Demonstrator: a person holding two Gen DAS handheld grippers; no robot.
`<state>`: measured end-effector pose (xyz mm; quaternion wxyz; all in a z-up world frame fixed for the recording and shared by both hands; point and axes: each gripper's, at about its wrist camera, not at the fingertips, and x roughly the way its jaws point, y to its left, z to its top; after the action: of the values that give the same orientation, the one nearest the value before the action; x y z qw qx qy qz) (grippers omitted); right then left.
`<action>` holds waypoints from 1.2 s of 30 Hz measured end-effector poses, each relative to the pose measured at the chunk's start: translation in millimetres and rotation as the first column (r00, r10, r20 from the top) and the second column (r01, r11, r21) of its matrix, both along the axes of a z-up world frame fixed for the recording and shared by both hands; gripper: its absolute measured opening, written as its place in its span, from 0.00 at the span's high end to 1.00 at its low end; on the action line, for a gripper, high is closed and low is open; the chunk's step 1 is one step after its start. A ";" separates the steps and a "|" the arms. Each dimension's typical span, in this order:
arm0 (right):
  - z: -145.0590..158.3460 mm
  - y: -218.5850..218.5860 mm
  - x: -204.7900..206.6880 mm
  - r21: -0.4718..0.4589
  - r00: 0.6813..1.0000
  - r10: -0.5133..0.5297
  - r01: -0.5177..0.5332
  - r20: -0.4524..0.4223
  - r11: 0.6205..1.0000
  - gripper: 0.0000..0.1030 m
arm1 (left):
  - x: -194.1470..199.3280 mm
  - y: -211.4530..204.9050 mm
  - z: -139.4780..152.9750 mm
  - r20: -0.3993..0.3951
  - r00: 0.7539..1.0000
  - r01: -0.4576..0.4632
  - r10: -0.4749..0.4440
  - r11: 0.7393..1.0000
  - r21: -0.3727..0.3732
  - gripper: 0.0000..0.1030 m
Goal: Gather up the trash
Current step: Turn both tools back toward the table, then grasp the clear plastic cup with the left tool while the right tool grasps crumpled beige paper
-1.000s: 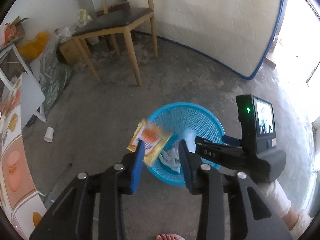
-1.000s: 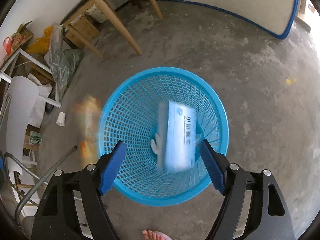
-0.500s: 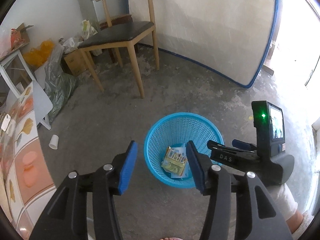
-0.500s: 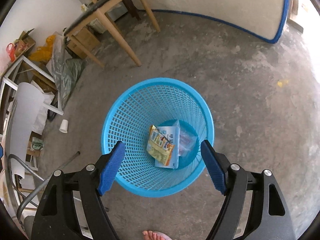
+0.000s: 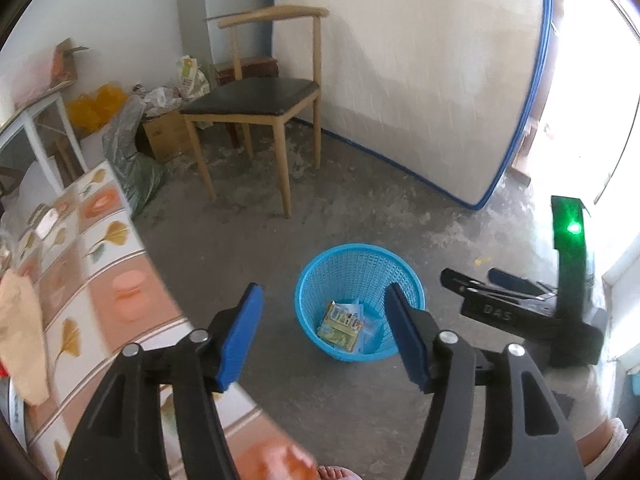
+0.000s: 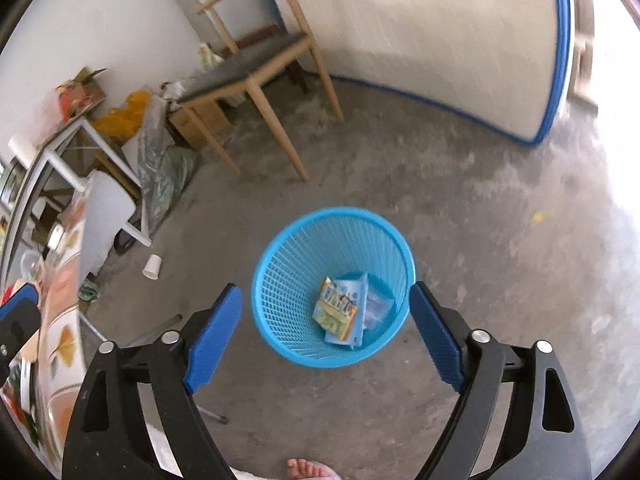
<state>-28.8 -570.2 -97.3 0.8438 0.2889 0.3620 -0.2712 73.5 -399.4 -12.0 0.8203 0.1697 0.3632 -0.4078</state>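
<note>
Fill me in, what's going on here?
A person with a gripper in each hand is collecting trash into a blue basket on the concrete floor. A yellow snack wrapper and a pale blue packet lie at the bottom of it. Both the left gripper and the right gripper are above the basket, jaws opening, with nothing between the fingers. A white paper cup lies on the floor near the table, not yet collected.
</note>
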 end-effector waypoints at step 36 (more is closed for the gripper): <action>134.3 238.1 145.2 -0.087 0.738 0.642 -0.640 0.207 0.763 0.08 | 94.1 387.8 132.7 -0.041 0.873 -0.477 0.486 0.832 -0.285 0.25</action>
<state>116.4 -332.2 37.0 0.9221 0.1712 0.3401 0.0682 167.6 -11.6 120.6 0.9181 -0.0408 0.3176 -0.2334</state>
